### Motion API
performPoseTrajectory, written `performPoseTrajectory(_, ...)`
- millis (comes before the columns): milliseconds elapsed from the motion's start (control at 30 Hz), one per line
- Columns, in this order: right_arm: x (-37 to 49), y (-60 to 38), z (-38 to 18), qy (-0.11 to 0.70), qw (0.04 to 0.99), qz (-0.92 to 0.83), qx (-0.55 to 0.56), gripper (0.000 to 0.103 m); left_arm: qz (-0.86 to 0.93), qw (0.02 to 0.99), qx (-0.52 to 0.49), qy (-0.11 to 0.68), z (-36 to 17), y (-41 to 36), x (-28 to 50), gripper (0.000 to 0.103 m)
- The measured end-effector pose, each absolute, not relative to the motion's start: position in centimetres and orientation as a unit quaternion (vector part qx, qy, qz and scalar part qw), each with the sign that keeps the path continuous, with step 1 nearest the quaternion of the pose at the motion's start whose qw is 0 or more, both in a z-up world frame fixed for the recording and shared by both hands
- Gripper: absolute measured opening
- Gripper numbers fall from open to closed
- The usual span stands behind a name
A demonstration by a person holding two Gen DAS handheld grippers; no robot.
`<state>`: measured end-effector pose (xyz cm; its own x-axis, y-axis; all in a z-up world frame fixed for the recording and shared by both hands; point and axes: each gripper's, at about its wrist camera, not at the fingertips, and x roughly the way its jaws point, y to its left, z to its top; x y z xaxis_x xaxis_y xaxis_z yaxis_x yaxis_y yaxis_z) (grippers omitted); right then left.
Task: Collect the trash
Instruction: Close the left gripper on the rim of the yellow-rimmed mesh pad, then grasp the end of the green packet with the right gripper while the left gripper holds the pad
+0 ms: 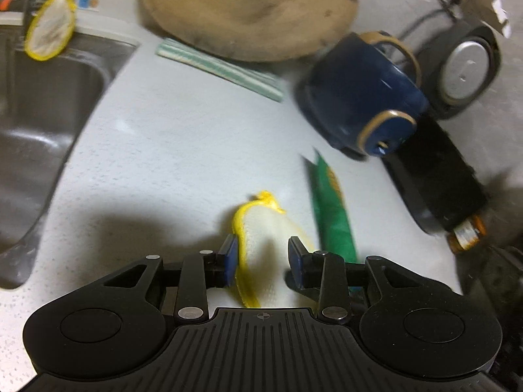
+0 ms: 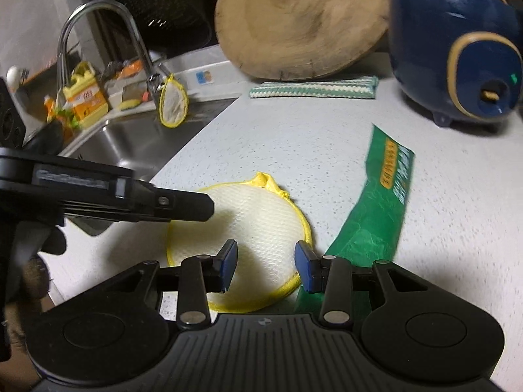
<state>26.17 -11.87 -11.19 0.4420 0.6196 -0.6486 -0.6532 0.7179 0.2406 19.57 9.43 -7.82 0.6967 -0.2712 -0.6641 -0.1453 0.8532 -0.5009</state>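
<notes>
Desk (image 2: pixel 294 137), pale and speckled, is seen running from a steel sink (image 1: pixel 42 107) to a round wooden board (image 2: pixel 304 23) propped over a striped cloth (image 2: pixel 313 91), with a blue cooker (image 2: pixel 454 58) beside it. A yellow-edged mesh pad (image 2: pixel 258 225) is laid flat near the front edge, and a green wrapper (image 2: pixel 376 209) lies just beside it. The left tongs (image 1: pixel 261 258) are spread above the pad. The right tongs (image 2: pixel 265 264) are likewise held apart over pad and wrapper, nothing pinched.

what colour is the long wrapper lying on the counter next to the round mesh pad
Green with a yellow-orange printed label; the wrapper shows best in the right wrist view.
</notes>
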Motion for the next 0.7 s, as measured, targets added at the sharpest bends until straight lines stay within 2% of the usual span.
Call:
performPoseTrajectory(67, 26.3, -12.3, -11.3, 0.373, 0.851, 0.369, -0.010, 0.039, -0.042, 0.876, -0.255, 0.407, -7.9, 9.0, 19.8, 0.034)
performPoseTrajectory(100, 26.3, -12.3, -11.3, 0.373, 0.853, 0.366, -0.008, 0.039, -0.038, 0.872, -0.251, 0.417, -8.1, 8.8, 19.9, 0.031)
performPoseTrajectory(133, 26.3, -12.3, -11.3, 0.371, 0.855, 0.362, -0.008, 0.039, -0.031, 0.867, -0.253, 0.428, -8.5, 8.9, 19.9, 0.023)
performPoseTrajectory(167, 26.3, -12.3, -11.3, 0.370, 0.857, 0.359, -0.010, 0.039, -0.026, 0.863, -0.259, 0.433, -8.8, 8.9, 19.8, 0.020)
performPoseTrajectory(300, 25.9, -12.2, -11.3, 0.367, 0.860, 0.353, -0.010, 0.040, -0.035, 0.862, -0.292, 0.414, -8.8, 9.3, 18.9, 0.018)
performPoseTrajectory(700, 24.5, -11.4, -11.0, 0.370, 0.849, 0.378, -0.007, 0.040, -0.043, 0.883, -0.264, 0.385, -7.1, 8.9, 17.3, 0.017)
